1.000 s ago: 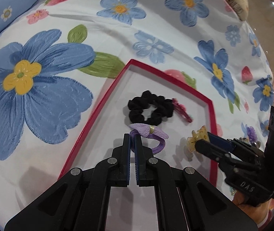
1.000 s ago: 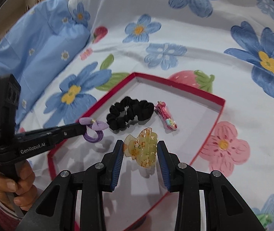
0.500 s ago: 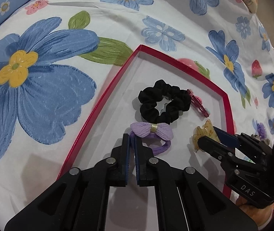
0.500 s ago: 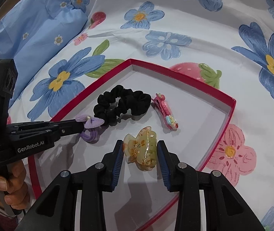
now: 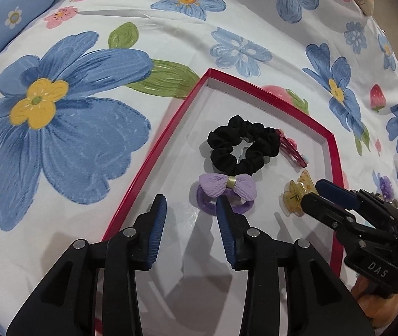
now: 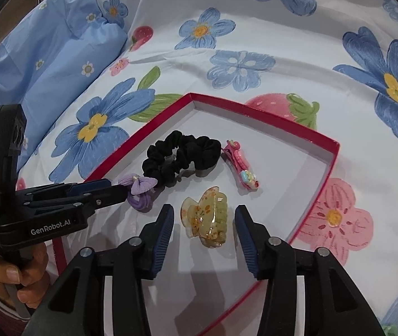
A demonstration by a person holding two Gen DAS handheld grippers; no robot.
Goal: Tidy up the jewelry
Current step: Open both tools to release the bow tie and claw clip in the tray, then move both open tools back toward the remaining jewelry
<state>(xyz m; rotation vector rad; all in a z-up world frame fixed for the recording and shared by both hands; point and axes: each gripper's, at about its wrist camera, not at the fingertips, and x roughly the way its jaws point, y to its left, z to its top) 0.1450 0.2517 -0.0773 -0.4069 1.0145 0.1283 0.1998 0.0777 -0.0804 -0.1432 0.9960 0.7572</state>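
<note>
Here, four hair accessories are lying inside a shallow red-rimmed box (image 6: 329, 165) that is resting on a flowered bedsheet (image 6: 297, 42). The left gripper (image 5: 190, 210) is standing open, its jaws having just been parting; the purple bow hair tie (image 5: 225, 193) is lying just beyond its right fingertip, unheld. The right gripper (image 6: 204, 218) is also opening, its pads clear of the yellow translucent claw clip (image 6: 206, 218) between them. A black scrunchie (image 6: 180, 158) and pink clip (image 6: 241, 166) are lying behind.
</note>
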